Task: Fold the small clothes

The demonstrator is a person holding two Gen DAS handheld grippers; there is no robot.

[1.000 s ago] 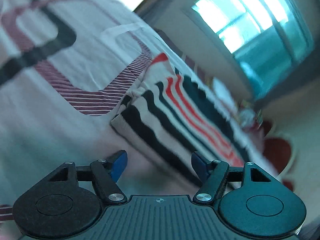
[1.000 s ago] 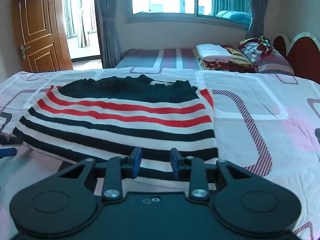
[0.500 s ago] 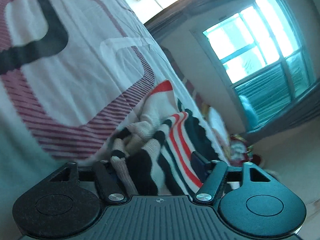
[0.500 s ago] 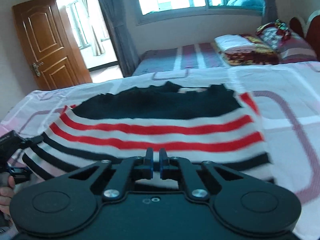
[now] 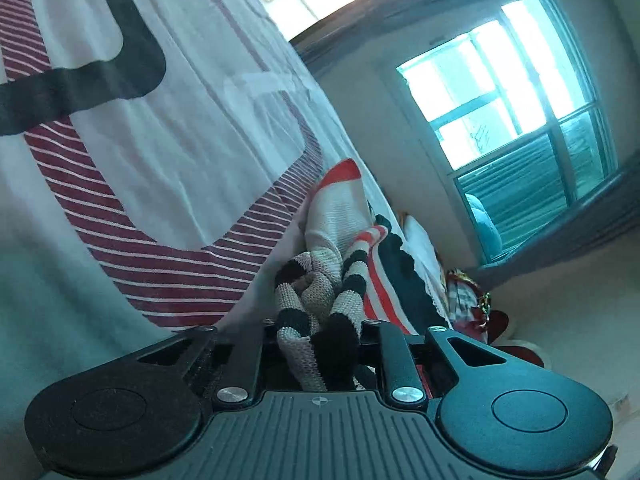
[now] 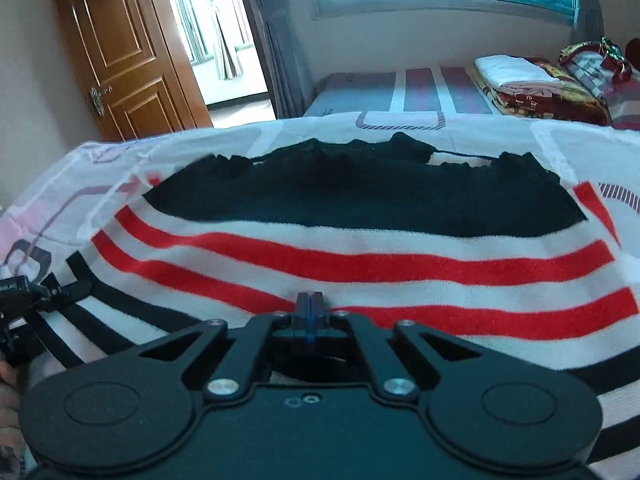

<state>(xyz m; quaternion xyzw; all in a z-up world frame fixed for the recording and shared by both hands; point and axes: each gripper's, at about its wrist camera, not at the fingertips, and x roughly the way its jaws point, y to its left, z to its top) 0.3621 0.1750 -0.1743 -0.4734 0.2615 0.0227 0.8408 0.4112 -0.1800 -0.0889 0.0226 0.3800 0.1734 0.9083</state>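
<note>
A small knit sweater (image 6: 360, 248) with black, white and red stripes lies on the patterned bed sheet (image 6: 560, 140). My right gripper (image 6: 309, 308) is shut on the sweater's near hem and holds it lifted. The sweater also shows in the left wrist view (image 5: 320, 304), bunched up. My left gripper (image 5: 316, 340) is shut on this bunched left corner; its fingertips are hidden by the cloth. The left gripper also shows at the left edge of the right wrist view (image 6: 36, 292).
The bed sheet (image 5: 160, 140) has red-striped and black bands. A second bed (image 6: 400, 92) beyond holds folded blankets (image 6: 528, 80) and pillows. A wooden door (image 6: 120, 52) stands at the back left, a window (image 5: 512, 92) on the far wall.
Both grippers have closed on the sweater's near edge. The left one moved in and bunched the corner. The right one lifted the hem and moved forward over the sweater.
</note>
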